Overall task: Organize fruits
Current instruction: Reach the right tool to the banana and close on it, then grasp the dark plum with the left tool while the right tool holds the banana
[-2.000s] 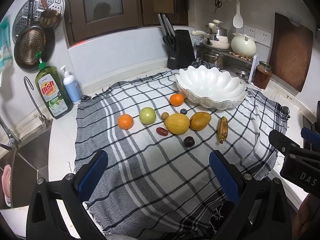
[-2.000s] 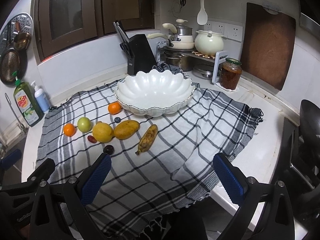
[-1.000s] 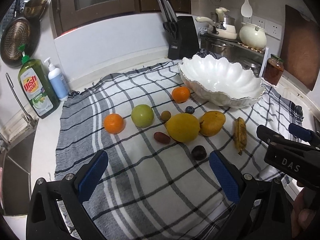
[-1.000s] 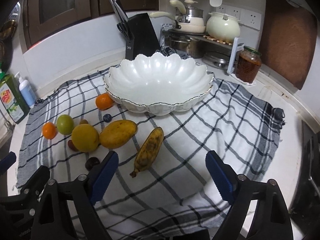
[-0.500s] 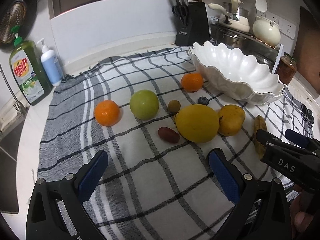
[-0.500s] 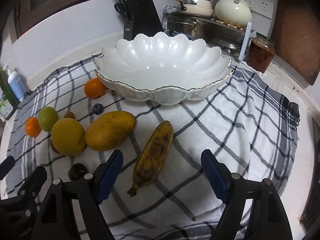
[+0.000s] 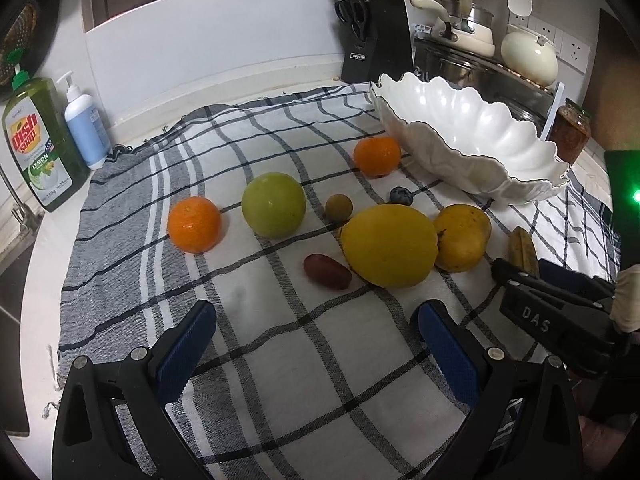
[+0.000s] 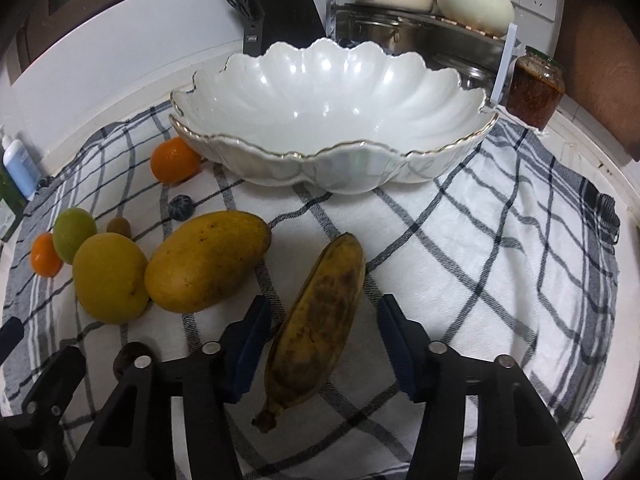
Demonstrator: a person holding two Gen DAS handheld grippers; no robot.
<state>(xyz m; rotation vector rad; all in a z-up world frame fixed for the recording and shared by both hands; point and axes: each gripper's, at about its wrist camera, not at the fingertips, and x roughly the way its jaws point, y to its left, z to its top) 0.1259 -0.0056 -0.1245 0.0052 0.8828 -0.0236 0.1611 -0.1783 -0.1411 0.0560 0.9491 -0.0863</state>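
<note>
A spotted yellow banana (image 8: 332, 280) lies on the checked cloth (image 8: 500, 260) in front of the white scalloped bowl (image 8: 332, 156). My right gripper (image 8: 324, 344) straddles the banana's near half. Its jaws are closing, and a thin gap shows between each blue pad and the peel. Left of the banana lie a mango (image 8: 208, 260), a round yellow fruit (image 8: 110, 278), a green apple (image 7: 274, 205), two oranges (image 7: 194, 224) (image 7: 377, 156) and several small fruits. My left gripper (image 7: 316, 344) hangs open over bare cloth, short of a red date (image 7: 327, 271).
Dish soap (image 7: 34, 148) and a pump bottle (image 7: 86, 128) stand at the cloth's left edge beside the sink. A knife block (image 7: 376, 40), pots on a rack (image 8: 420, 12) and a jar (image 8: 536, 88) line the back wall.
Both grippers sank and came closer to the fruit. The right one moved in over the banana and its jaws narrowed around it. The left gripper stayed wide open.
</note>
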